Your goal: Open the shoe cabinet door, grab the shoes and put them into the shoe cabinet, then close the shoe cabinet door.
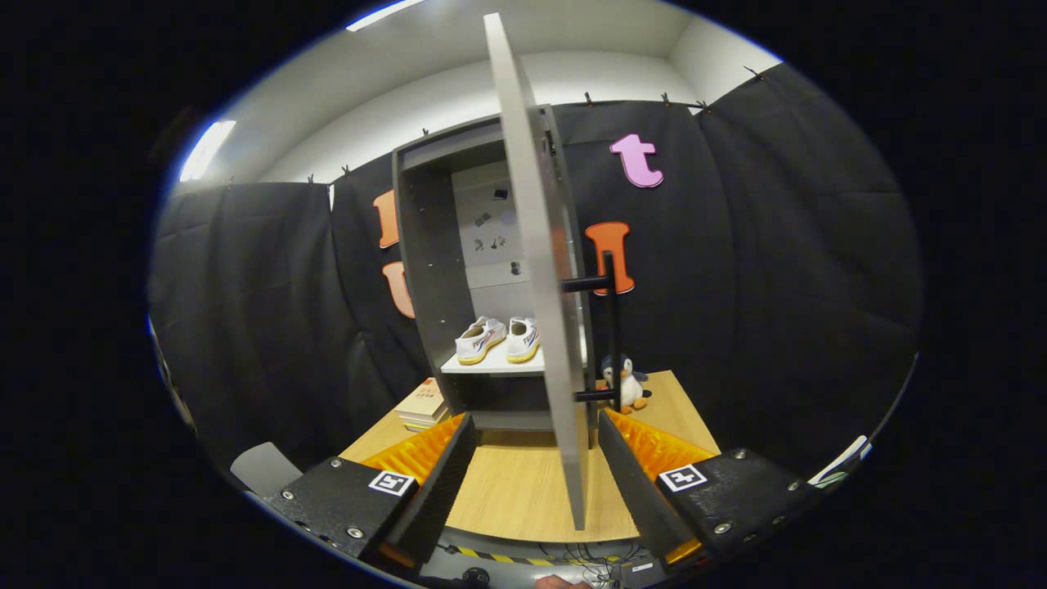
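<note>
shoe cabinet [425,270]: grey, upright on the wooden tabletop | door [536,270]: swung open, edge-on; black bar handle | shoes [497,339]: white pair side by side on shelf

Grey shoe cabinet [425,245] — white shoes [497,339], yellow soles; orange-ridged black fingers [425,458] wide apart — light wood desk [523,491].
</note>
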Tool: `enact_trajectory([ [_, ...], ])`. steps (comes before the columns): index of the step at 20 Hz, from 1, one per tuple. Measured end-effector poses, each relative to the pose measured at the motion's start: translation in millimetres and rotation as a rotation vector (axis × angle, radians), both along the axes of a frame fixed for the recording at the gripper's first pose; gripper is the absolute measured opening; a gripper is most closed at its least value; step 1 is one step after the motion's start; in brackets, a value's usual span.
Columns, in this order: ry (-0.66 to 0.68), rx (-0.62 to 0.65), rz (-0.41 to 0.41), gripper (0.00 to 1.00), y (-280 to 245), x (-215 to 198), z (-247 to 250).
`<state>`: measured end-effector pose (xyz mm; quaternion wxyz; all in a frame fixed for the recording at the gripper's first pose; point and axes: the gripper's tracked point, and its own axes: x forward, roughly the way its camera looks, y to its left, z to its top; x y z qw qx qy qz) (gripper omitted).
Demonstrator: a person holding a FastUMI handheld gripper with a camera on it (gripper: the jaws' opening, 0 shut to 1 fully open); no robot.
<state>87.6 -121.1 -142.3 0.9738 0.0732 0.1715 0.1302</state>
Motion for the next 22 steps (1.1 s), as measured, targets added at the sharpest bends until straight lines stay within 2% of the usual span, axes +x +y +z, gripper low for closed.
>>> enact_trajectory([
  [4, -0.028, -0.03, -0.048, 0.93, -31.8, 20.4, 0.6],
  [10, -0.033, -0.061, -0.054, 0.94, -46.4, 44.4, -7.8],
  [14, -0.027, -0.062, -0.016, 0.93, -30.3, 50.2, -10.0],
  [22, 0.0, -0.017, -0.006, 0.91, -3.1, 46.3, -12.4],
])
